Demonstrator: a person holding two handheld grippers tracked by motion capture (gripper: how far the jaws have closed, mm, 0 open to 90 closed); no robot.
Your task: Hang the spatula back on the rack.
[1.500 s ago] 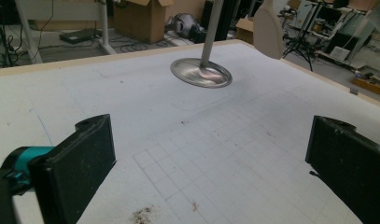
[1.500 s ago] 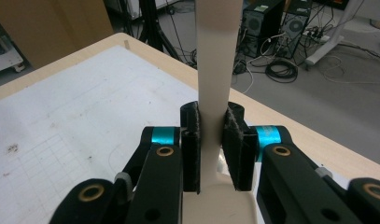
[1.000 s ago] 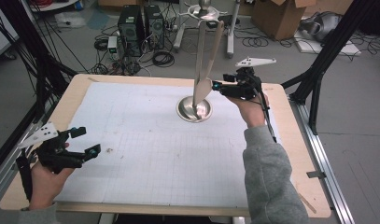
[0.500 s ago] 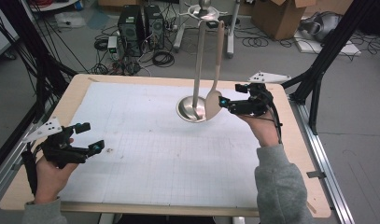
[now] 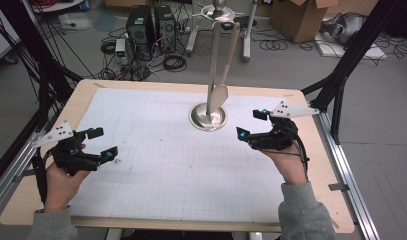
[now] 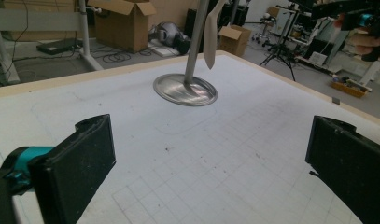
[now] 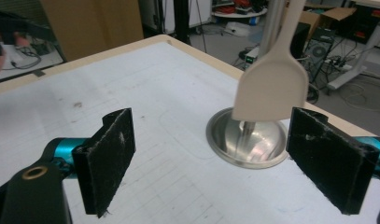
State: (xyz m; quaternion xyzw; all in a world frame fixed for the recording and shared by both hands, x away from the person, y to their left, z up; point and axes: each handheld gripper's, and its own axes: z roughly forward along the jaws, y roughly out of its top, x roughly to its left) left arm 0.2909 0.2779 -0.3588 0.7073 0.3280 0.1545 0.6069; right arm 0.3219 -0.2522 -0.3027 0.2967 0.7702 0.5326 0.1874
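A: What does the spatula look like?
B: Beige, with a long thin handle and a flat, squared blade. It hangs blade-down from the top of the metal stand.
A: And the stand?
B: An upright steel pole on a round, shiny base, set near the middle of the counter's far edge. The blade hangs just above the base.

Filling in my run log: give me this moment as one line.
right hand-held gripper: jaws just opened, nothing between | spatula: hanging on stand, free | left hand-held gripper: open, empty
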